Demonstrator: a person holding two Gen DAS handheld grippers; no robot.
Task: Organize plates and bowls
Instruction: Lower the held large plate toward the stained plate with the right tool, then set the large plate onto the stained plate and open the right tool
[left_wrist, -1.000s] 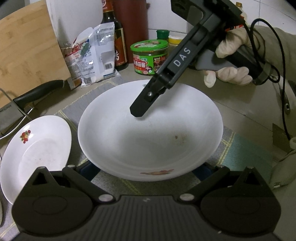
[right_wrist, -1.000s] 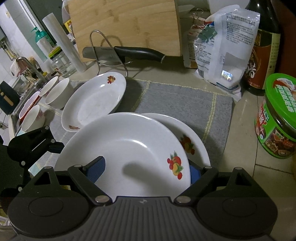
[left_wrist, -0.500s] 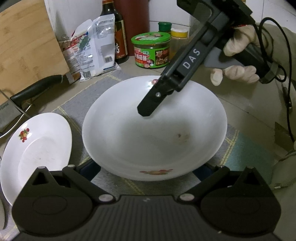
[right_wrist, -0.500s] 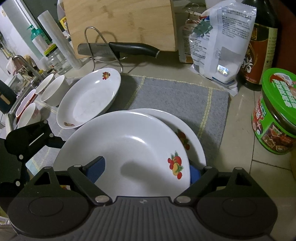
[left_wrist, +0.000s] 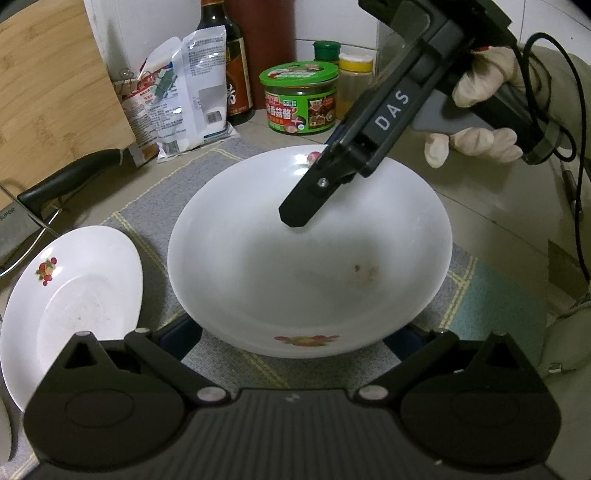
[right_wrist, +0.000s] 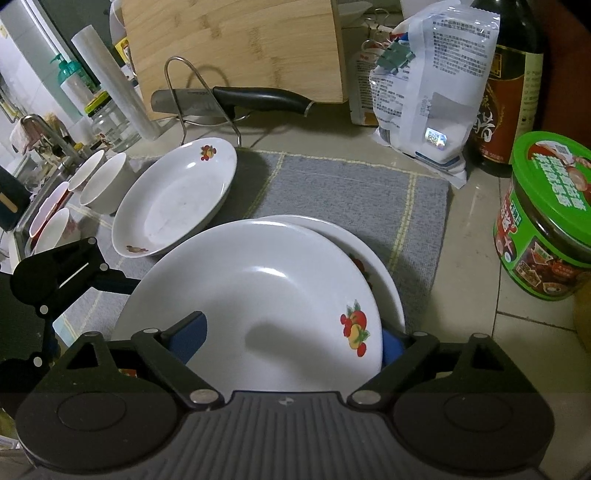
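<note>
A white plate (right_wrist: 258, 295) with a fruit print lies tilted on a second plate (right_wrist: 384, 280) on the grey mat (right_wrist: 351, 192). My right gripper (right_wrist: 291, 339) straddles its near rim, one blue pad over the inside and one outside the rim; its jaws are opening and do not press. From the left wrist view the same plate (left_wrist: 306, 277) fills the middle, with the right gripper (left_wrist: 299, 214) reaching over its far rim. My left gripper (left_wrist: 293, 332) stands wide open with the plate's near edge between its fingers. Beside the stack lies a third plate (right_wrist: 177, 199).
Several small bowls (right_wrist: 99, 181) stand by the sink at the left. A knife (right_wrist: 258, 98) rests on a wire rack before the cutting board (right_wrist: 240, 48). A bag (right_wrist: 424, 92), a dark bottle (right_wrist: 509, 92) and a green jar (right_wrist: 546, 229) stand to the right.
Both grippers stay almost where they were. The top plate now covers more of the lower plate's fruit print.
</note>
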